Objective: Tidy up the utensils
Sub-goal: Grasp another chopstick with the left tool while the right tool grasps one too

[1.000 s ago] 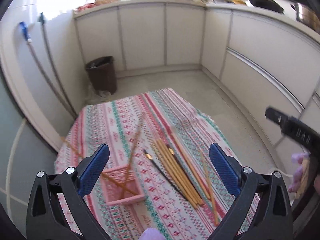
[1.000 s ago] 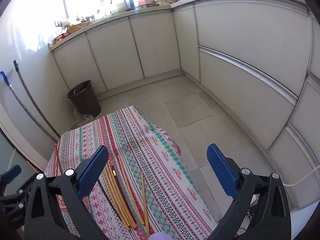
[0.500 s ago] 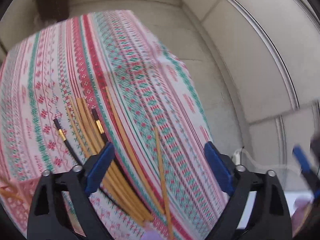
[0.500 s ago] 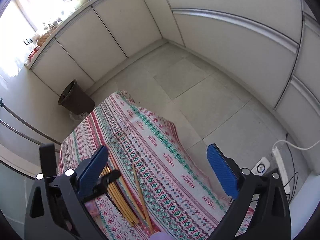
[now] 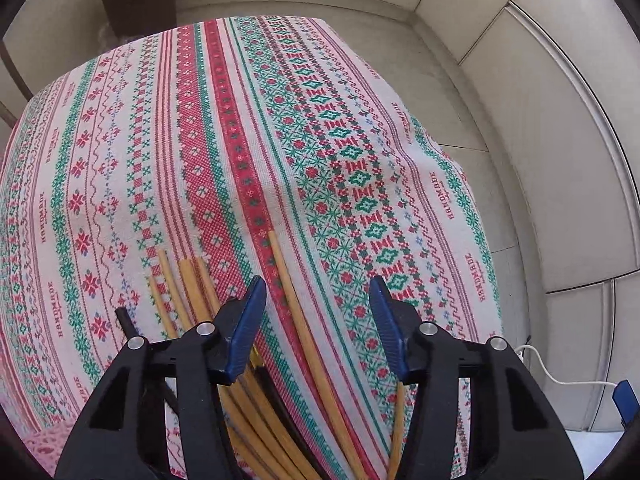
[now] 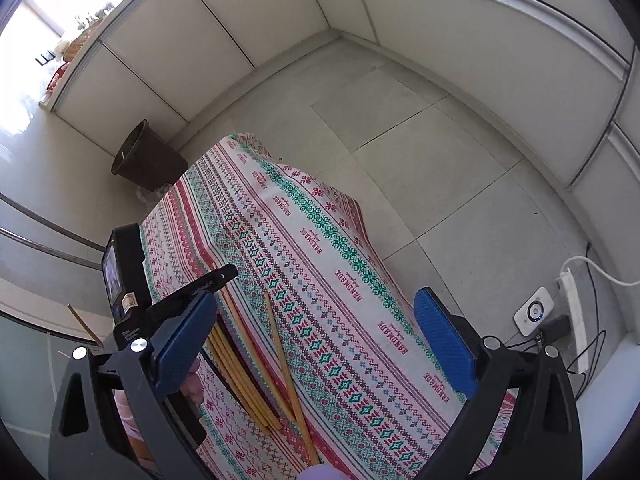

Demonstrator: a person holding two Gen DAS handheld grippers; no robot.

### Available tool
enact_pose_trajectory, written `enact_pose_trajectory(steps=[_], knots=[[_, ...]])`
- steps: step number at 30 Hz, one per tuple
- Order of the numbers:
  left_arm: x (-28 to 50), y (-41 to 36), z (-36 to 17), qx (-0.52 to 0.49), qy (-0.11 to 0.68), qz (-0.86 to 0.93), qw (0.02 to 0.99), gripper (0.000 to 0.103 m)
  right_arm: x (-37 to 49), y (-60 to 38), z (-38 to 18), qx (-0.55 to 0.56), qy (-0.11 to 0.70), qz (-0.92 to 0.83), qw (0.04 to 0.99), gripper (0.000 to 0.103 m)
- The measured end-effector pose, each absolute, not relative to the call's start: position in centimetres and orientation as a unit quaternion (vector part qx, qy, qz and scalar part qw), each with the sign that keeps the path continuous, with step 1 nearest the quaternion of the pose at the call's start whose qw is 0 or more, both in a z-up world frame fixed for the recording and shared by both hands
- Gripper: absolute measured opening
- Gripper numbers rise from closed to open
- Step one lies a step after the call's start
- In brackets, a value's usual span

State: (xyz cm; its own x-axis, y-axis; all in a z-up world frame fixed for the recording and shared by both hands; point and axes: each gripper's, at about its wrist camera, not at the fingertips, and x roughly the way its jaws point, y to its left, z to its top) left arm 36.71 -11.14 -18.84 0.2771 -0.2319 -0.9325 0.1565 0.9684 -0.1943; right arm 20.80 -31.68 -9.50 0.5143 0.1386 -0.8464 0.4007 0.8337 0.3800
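Observation:
Several yellow wooden chopsticks (image 5: 192,292) and a dark one lie on a patterned tablecloth (image 5: 320,128). My left gripper (image 5: 318,320) is open, low over the cloth, with one long chopstick (image 5: 292,292) lying between its fingers. Another chopstick (image 5: 396,432) shows under the right finger. In the right wrist view the bundle of chopsticks (image 6: 240,368) and a separate crossing one (image 6: 284,360) lie on the cloth. My right gripper (image 6: 316,340) is open and empty, high above the table. The left gripper's body (image 6: 132,280) shows at its left.
A dark waste bin (image 6: 148,156) stands on the tiled floor beyond the table's far end. White cabinets (image 6: 440,12) run around the room. A power strip and a white device (image 6: 534,312) lie on the floor to the right. A pink basket's corner (image 5: 44,444) shows bottom left.
My left gripper has dropped down close over the chopsticks and its fingers have narrowed. My right gripper has tilted downward and stayed open.

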Motion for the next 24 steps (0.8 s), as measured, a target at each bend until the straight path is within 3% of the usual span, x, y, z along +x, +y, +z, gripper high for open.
enact_pose_trajectory(steps=[4,8,15,24], knots=[[37.1,-12.7,-20.2,0.012,0.577,-0.108,0.810,0.034,21.0,-31.9,-10.0,0.281,0.491,-0.085,0.820,0.096],[36.9,-13.4,-20.5,0.043,0.558,-0.094,0.823,0.009,21.2,-31.8,-10.4,0.279,0.497,-0.087,0.817,0.096],[33.5,-12.9,-18.5,0.034,0.546,-0.130,0.827,0.007,22.5,-31.9,-13.2,0.296,0.533,-0.083,0.788,0.096],[23.4,-8.4,-8.9,0.026,0.476,-0.182,0.860,0.004,25.7,-28.4,-17.7,0.261,0.566,-0.090,0.777,0.096]])
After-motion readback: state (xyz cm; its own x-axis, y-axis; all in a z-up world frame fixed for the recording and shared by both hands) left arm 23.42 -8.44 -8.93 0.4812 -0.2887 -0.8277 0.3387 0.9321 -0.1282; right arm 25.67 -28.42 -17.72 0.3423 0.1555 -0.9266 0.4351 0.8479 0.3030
